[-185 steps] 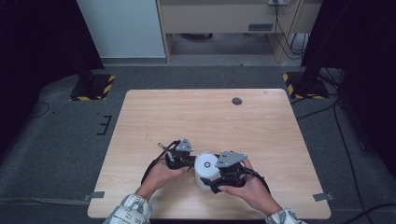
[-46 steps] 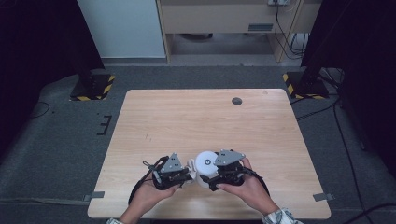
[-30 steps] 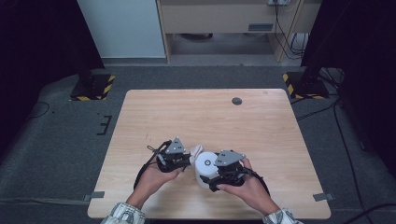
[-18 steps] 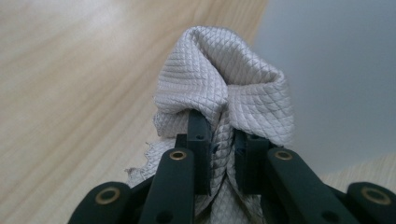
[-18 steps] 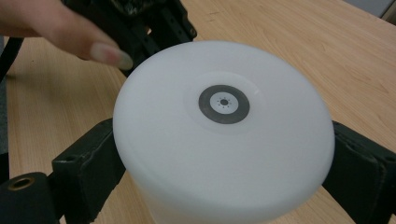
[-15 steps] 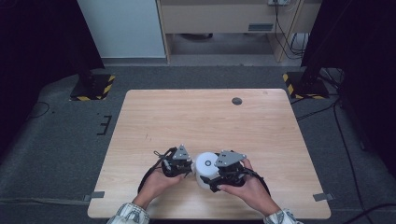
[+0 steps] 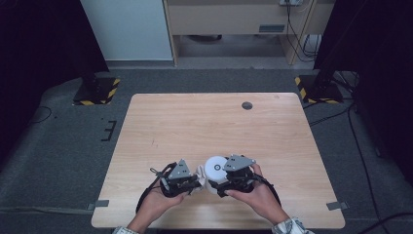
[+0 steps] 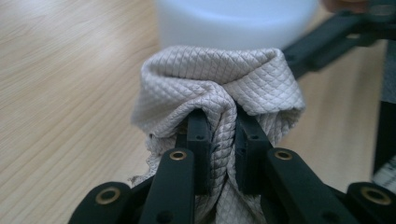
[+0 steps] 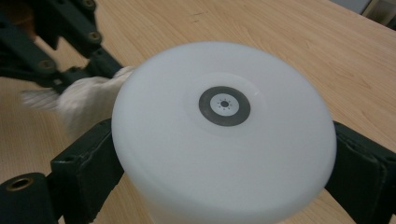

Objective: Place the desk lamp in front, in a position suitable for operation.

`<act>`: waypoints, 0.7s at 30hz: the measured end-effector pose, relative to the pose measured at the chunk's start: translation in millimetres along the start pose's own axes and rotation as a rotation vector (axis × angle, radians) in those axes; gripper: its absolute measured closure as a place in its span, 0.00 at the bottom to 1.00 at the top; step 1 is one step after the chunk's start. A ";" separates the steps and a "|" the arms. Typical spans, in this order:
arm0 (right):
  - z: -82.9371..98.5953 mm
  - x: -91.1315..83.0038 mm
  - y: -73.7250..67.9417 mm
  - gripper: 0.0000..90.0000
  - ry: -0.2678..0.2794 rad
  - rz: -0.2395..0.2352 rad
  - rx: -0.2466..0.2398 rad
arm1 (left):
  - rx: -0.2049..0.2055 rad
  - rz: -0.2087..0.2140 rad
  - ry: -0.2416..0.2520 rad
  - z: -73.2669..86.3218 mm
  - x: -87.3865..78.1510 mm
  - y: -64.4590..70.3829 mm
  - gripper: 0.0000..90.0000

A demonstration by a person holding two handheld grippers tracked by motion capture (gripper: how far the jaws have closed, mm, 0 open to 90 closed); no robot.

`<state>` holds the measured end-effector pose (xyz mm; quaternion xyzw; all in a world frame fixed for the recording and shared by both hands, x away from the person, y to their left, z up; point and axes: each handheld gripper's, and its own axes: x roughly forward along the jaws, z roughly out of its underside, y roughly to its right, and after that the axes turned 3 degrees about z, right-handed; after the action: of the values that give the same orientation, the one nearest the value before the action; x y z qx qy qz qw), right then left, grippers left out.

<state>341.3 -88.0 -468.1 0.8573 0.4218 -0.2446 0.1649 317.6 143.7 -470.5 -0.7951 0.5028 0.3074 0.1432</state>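
A round white plastic container [image 9: 224,140], smooth and matte, has a flat face carrying a small dark grey ring around a white centre with a circle of tiny dots (no lettering or brand can be read on it). It sits near the front edge of the light wooden counter [image 7: 214,122], roughly at its middle, gripped at its sides by the right tongs [image 7: 233,179], whose padded black jaws press against the container's opposite walls in the right gripper view. Just beside the container, touching its wall, is a crumpled beige cloth with a fine quilted diamond weave [image 8: 219,88]. The left tongs [image 8: 218,140] are closed on a bunched fold of this cloth, the fabric pinched between the two black jaws and puffing out above them. In the high view both hands come in from the bottom edge, the left hand [image 7: 158,202] and the right hand [image 7: 258,195] each wrapped around a gripper, the two angled inward toward each other. A small dark round disc [image 7: 247,105] lies on the far part of the counter, well apart from the hands.
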 end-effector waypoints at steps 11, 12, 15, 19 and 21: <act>2.5 -5.1 2.3 0.10 -0.004 -0.014 -0.002 | -0.038 -0.015 -0.053 9.3 16.9 -3.3 0.86; 2.7 -5.2 2.3 0.10 -0.004 -0.013 0.000 | -0.043 -0.015 -0.016 6.4 11.4 -3.0 0.86; 2.3 -5.1 2.3 0.10 -0.005 -0.014 -0.003 | -0.032 -0.010 0.037 0.4 1.1 0.7 0.86; 1.5 -6.1 1.2 0.10 -0.015 -0.018 -0.007 | -0.023 0.001 -0.016 5.0 7.9 4.6 0.86; 1.3 -6.6 0.7 0.10 -0.020 -0.017 -0.005 | -0.028 0.005 -0.059 9.6 16.9 6.0 0.86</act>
<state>338.1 -93.3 -465.5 0.8508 0.4282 -0.2533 0.1691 314.1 134.2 -488.1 -0.7864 0.4958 0.3383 0.1459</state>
